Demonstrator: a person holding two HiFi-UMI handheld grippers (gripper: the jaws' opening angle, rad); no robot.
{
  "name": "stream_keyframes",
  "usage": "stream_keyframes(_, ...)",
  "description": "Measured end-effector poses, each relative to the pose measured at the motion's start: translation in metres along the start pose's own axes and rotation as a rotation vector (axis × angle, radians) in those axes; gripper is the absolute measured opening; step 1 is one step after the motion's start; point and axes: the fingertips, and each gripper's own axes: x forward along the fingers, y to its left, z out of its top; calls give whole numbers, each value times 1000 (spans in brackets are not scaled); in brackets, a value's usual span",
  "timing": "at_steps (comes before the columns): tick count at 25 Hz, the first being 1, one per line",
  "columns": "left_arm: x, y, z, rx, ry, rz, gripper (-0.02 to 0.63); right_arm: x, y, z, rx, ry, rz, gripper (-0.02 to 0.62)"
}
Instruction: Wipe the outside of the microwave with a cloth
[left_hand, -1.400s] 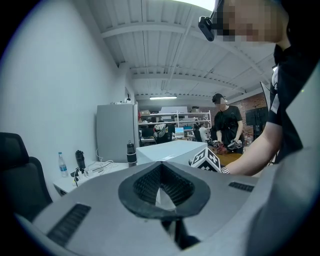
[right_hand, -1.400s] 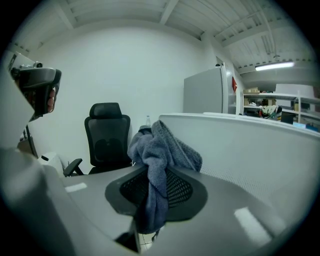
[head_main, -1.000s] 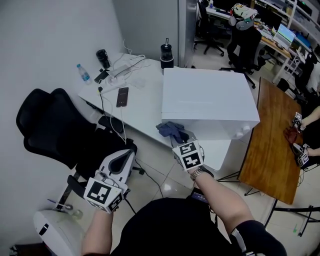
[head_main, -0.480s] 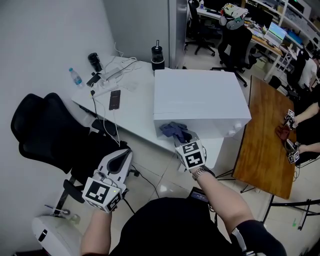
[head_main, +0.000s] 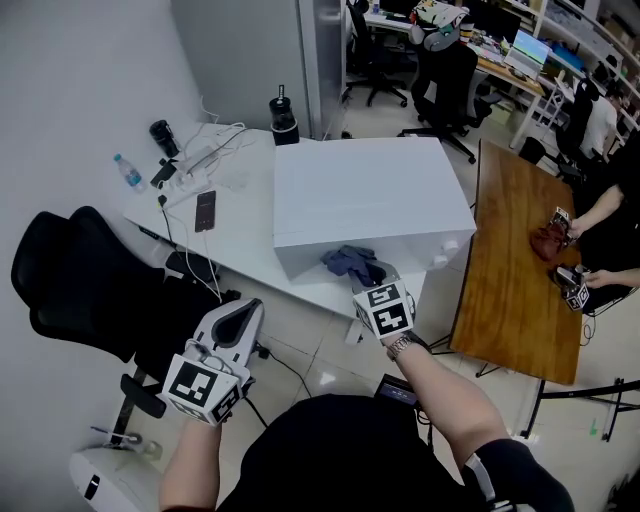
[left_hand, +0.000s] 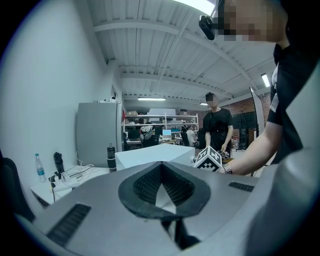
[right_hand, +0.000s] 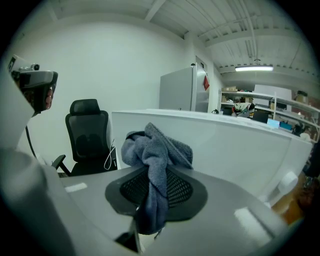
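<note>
A white microwave (head_main: 365, 195) is seen at the right end of a white tabletop (head_main: 245, 245), its near face set just back from the tabletop's near edge and its right side close to the right-hand corner. A blue-grey cloth (head_main: 350, 262) is held in the right gripper (head_main: 370, 283), whose jaws are closed narrowly on it. In the right gripper view the cloth is pinched between the ribbed pads (right_hand: 177, 190), with one bunch standing up above them and a tail hanging below. The bunch is carried at the near face of the microwave, towards that face's left half and low down by the tabletop's near edge. Whether the fabric touches the white wall cannot be told. The left gripper (head_main: 240, 318) is held off the tabletop, beyond its near edge and beside a black office chair (head_main: 75, 290), well apart from the microwave. Its jaws are closed tip to tip with nothing between them. On the left part of the tabletop a dark phone (head_main: 204, 210) is laid flat, with a power strip and white cables (head_main: 190, 160) near the far left corner and a water bottle (head_main: 127, 171) at the left edge. A black flask (head_main: 284, 114) is stood at the far edge, just beside the microwave's far left corner. A wooden table (head_main: 515, 270) is placed to the right of the microwave.
</note>
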Motion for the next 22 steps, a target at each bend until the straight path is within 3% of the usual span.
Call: stream_keyframes(22, 94, -99, 27, 6, 38, -63, 5, -73, -136, -44, 83, 21, -94, 74)
